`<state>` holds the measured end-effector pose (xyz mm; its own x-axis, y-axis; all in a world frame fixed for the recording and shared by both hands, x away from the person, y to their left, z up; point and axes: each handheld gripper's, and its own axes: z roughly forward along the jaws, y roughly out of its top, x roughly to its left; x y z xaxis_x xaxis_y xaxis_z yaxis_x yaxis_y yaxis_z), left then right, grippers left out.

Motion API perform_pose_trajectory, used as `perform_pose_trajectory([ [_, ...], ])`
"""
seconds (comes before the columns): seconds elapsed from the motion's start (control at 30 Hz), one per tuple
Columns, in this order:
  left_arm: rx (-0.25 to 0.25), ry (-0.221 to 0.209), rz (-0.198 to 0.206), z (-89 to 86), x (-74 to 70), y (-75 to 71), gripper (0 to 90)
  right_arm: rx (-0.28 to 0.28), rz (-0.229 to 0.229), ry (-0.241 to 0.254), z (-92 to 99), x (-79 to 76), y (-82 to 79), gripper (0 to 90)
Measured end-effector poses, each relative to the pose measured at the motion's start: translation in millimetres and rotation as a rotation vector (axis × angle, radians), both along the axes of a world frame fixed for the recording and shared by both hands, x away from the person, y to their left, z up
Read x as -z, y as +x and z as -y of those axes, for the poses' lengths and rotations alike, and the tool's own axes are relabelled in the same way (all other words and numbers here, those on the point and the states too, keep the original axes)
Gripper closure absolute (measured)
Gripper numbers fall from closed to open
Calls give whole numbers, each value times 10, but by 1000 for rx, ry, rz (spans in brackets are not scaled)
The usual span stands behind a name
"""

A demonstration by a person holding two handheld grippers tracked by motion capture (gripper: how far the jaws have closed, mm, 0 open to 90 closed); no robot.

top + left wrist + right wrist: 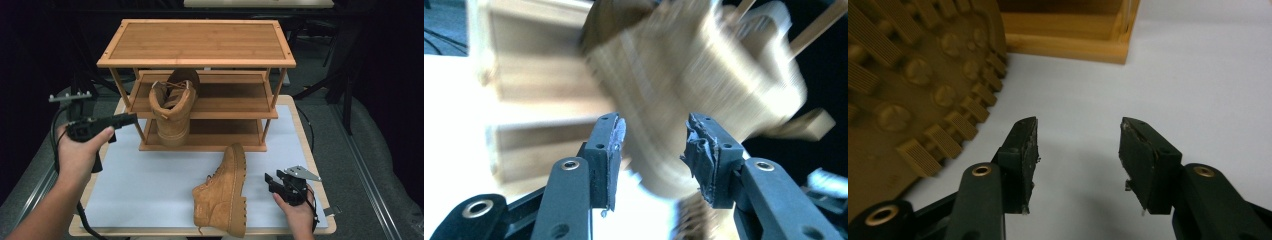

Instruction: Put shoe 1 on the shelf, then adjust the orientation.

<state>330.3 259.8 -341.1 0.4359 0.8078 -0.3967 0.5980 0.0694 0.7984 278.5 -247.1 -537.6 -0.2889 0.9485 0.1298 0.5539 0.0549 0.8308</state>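
On the table (150, 200), a tan boot (223, 192) lies sideways beside the right hand-held gripper (272, 181), jaws apart, empty. The left hand-held gripper (131, 119), also open and empty, faces the boot on the rack's middle shelf (172, 102).

L forearm comes in from bottom-left, wrist bent, left hand (80, 150) wrapped round the left gripper (131, 119), held level, jaws pointing at the wooden rack's (197, 62) left side, just short of it. Jaws apart, nothing between the pads (613, 142); view along them is blurred. R forearm barely in from the bottom edge, right hand (296, 212) low, well in front of the rack's right end, gripping the right gripper (270, 181). Its jaws point left, standing wide, pads (1025, 150) bare, nothing clamped.
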Motion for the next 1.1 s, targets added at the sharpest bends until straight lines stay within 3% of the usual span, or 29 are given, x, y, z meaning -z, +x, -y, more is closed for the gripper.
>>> perform_pose_trajectory([
  [0.07, 5, 18, -8, -56, 257, -36, 568, -10, -5, 10, -10, -50, -5, 532],
  [0.1, 10, 53, -10, -96, 524, -52, 572, -25, -6, 23, -32, -138, -13, 573],
  [0.13, 10, 53, -10, -96, 524, -52, 572, -25, -6, 23, -32, -138, -13, 573],
  [0.27, 6, 117, -43, -145, 984, -54, 591, -73, 4, 8, -103, -307, -44, 591],
  [0.3, -10, 147, -34, -141, 1082, -63, 586, -111, 21, -7, -164, -391, -57, 584],
  [0.37, -19, 190, -19, -130, 1264, -91, 574, -134, 6, -20, -183, -443, -68, 571],
  [0.4, -20, 192, -17, -130, 1317, -99, 550, -119, 38, -38, -247, -499, -67, 556],
  [0.47, -17, 167, -25, -138, 1435, -120, 543, -121, 43, -40, -270, -525, -64, 544],
  [0.57, -51, 176, -10, -143, 1593, -158, 521, -157, 14, -32, -327, -581, -28, 554],
  [0.6, -64, 167, -11, -148, 1644, -168, 500, -163, 28, -35, -386, -616, -37, 722],
  [0.63, -73, 165, -4, -154, 1693, -181, 500, -163, 28, -35, -386, -616, -37, 722],
  [0.67, -79, 170, -4, -157, 1737, -189, 500, -208, 16, -26, -410, -639, -44, 768],
  [0.73, -60, 200, -19, -152, 1800, -188, 492, -229, 30, -48, -486, -665, -70, 885],
  [0.8, -65, 201, -24, -155, 1859, -204, 491, -285, 22, -51, -594, -683, -73, 900],
  [0.93, -60, 193, -53, -173, 1962, -232, 492, -301, 29, -51, -707, -695, -79, 900],
  [1.03, -60, 165, -68, -185, 1989, -236, 493, -347, 10, -36, -810, -705, -63, 900],
  [1.1, -58, 165, -71, -181, 1995, -240, 492, -371, 11, -54, -878, -688, -39, 900],
])
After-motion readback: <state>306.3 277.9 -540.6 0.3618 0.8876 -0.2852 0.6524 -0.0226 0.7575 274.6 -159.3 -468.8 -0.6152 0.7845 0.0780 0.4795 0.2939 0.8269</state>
